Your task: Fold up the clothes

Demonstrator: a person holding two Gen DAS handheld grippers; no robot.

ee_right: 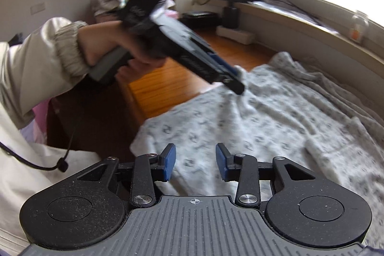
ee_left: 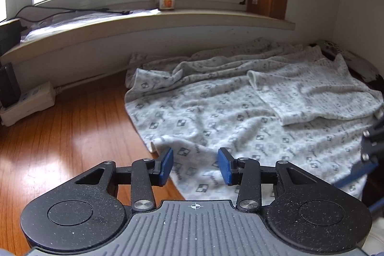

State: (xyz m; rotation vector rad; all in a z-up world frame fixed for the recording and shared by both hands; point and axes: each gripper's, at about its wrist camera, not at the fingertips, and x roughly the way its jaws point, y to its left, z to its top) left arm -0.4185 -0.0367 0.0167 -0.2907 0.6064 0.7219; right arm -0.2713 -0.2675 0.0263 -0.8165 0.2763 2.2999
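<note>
— Left gripper (ee_left: 195, 166)?
— Jaws apart, nothing held, over the garment's (ee_left: 240, 116) near hem.
— Right gripper (ee_right: 195, 164)?
— Parted too, empty. Garment spreads toward one o'clock on the wood floor (ee_left: 72, 136).

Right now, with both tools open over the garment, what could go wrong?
1. The left tool sits at the garment's near hem, holding nothing; closing may miss the edge.
2. The folded-over sleeve and bunched far edge could get trapped in the next fold.
3. The right tool works close by; the two could collide.
</note>
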